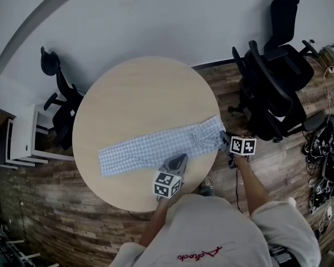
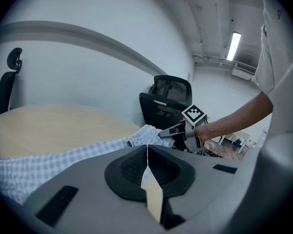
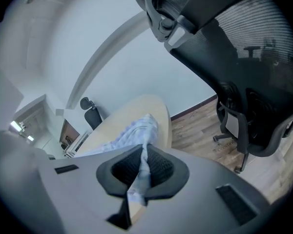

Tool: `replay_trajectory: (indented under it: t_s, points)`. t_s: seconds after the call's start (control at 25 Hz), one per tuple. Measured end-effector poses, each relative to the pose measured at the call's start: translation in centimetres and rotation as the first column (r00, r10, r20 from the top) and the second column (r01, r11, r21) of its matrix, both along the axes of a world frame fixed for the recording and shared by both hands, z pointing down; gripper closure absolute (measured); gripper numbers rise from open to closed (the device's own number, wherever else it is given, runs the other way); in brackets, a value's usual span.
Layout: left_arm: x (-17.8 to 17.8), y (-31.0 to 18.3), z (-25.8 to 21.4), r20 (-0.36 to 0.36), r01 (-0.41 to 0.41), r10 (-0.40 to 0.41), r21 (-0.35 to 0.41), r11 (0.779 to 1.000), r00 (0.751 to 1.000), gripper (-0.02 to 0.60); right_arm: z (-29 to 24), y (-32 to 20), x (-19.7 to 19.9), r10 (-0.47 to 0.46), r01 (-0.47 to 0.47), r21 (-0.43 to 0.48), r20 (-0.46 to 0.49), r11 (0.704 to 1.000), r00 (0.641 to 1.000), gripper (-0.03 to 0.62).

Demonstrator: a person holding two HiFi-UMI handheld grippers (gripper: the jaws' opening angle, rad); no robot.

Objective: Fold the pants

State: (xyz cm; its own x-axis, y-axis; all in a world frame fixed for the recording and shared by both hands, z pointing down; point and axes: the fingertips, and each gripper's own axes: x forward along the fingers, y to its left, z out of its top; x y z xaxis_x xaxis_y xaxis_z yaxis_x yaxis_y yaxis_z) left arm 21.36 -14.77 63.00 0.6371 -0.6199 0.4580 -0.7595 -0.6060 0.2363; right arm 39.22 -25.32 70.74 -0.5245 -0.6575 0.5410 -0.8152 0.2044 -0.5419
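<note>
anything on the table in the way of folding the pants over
Nothing visible does: the table holds only the pants. The right gripper grips their waist end at the table's right edge; the left gripper is at their near edge.

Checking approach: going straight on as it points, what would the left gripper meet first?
Probably the pants, lying just beyond the left gripper; depth is hard to judge.

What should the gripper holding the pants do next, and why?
Probably lift the right gripper a little and carry the waist end over toward the leg ends. It is shut on the pants at the waist, and they lie stretched out long across the table, not yet folded in half.
</note>
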Motion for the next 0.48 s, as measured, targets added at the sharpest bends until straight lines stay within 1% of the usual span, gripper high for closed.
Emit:
replay_trajectory:
  t_s: [0.12, 0.24, 0.36, 0.48]
  points:
    - [-1.4, 0.6, -0.2, -0.021, -0.008, 0.009, 0.013, 1.0, 1.0, 0.548, -1.6, 0.6, -1.4, 0.019, -0.019, 0.034, 0.013, 0.999, 1.0, 0.546]
    - [-3.7, 1.8, -0.3, -0.04, -0.028, 0.029, 0.019, 0.999, 0.999, 0.548, -3.9, 1.6, -4.1, 0.025, -0.025, 0.09, 0.005, 0.996, 1.0, 0.546]
    - [-6.9, 2.6, -0.7, -0.066, -0.037, 0.039, 0.031, 0.999, 0.997, 0.548, -6.4, 2.6, -7.7, 0.0, 0.008, 0.153, -0.052, 0.988, 0.999, 0.546]
    - [-9.9, 3.2, -0.9, -0.088, -0.039, 0.042, 0.036, 0.999, 0.995, 0.548, -8.5, 3.3, -12.1, -0.059, 0.087, 0.205, -0.136, 0.975, 0.989, 0.546]
